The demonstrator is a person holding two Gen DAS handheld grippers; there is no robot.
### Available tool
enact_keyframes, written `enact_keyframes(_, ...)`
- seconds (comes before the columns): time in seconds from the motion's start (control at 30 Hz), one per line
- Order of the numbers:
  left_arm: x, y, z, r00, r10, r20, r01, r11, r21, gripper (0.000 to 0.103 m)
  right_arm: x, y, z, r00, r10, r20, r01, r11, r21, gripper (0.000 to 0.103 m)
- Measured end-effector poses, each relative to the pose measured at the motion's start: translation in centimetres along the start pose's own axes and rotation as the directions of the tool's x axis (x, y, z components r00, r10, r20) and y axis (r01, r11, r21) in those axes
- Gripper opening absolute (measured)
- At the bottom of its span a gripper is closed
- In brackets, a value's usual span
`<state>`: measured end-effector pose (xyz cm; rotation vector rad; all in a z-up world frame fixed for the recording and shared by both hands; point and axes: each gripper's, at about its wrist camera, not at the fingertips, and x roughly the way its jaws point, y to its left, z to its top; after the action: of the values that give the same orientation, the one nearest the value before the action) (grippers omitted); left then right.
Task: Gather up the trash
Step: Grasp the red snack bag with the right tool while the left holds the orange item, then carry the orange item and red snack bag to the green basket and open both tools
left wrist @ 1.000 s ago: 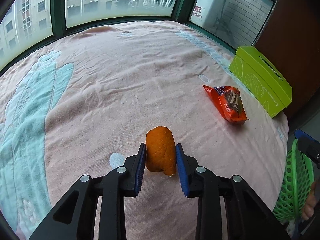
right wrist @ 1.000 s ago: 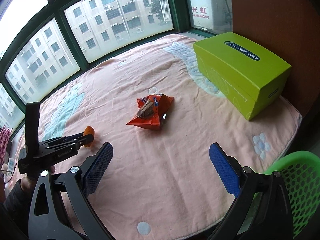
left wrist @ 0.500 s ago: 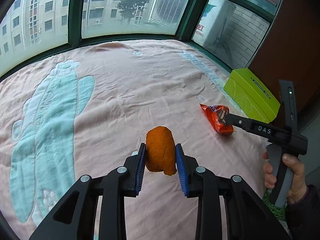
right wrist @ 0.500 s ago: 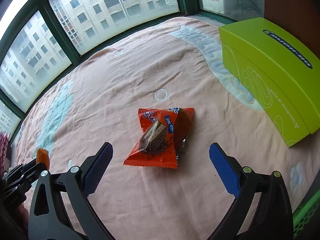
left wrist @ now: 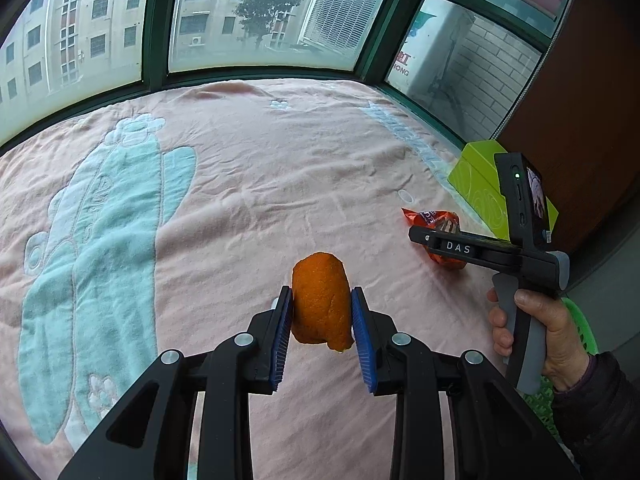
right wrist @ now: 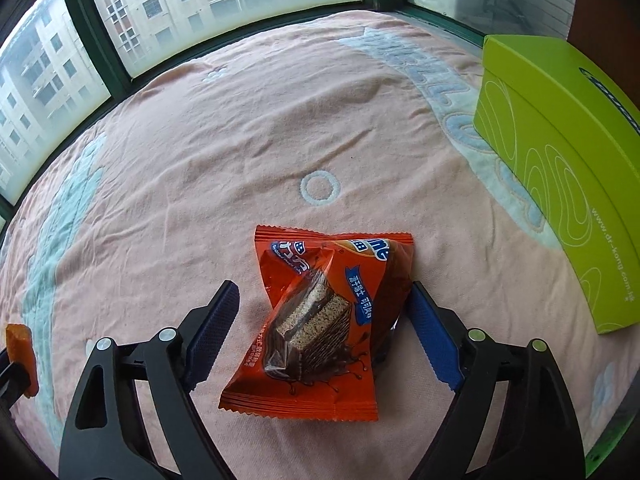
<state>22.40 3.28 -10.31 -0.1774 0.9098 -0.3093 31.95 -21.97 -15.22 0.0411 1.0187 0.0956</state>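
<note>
My left gripper (left wrist: 322, 334) is shut on a piece of orange peel (left wrist: 320, 302) and holds it above the pink blanket (left wrist: 240, 184). The peel also shows at the left edge of the right wrist view (right wrist: 18, 346). An orange snack wrapper (right wrist: 320, 328) with a chocolate cake picture lies on the blanket. My right gripper (right wrist: 320, 340) is open, with one finger on each side of the wrapper. In the left wrist view the right gripper (left wrist: 418, 236) hangs over the wrapper (left wrist: 438, 222).
A lime green box (right wrist: 560, 152) lies on the blanket to the right of the wrapper. A green mesh basket (left wrist: 576, 332) stands off the bed's right edge, behind the hand. Windows (left wrist: 256, 16) run along the far side.
My right gripper has moved forward and down until its open fingers straddle the wrapper. My left gripper has lifted a little, still holding the peel.
</note>
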Motion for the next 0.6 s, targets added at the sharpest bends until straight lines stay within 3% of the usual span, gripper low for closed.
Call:
enact_keyframes(0.03, 0.0, 0.0, 0.0, 1.0, 0.0, 0.0, 0.0, 1.0, 0.0, 0.029, -0.1, 0.1, 0.0, 1.0, -0.012, 0.001, 0.012, 1.0, -0.012, 0.068)
enact_keyframes(0.17, -0.2, -0.1, 0.0, 1.0, -0.002, 0.008, 0.002, 1.0, 0.003, 0.029, -0.6, -0.1, -0.4, 1.0, -0.008, 0.013, 0.008, 1.0, -0.003, 0.062)
enact_keyframes(0.6, -4.0, -2.3, -0.4, 0.998, -0.019, 0.068, 0.018, 1.0, 0.023, 0.029, -8.3, -0.3, -3.5, 0.992, 0.068, 0.103, -0.071, 0.997, 0.029, 0.059)
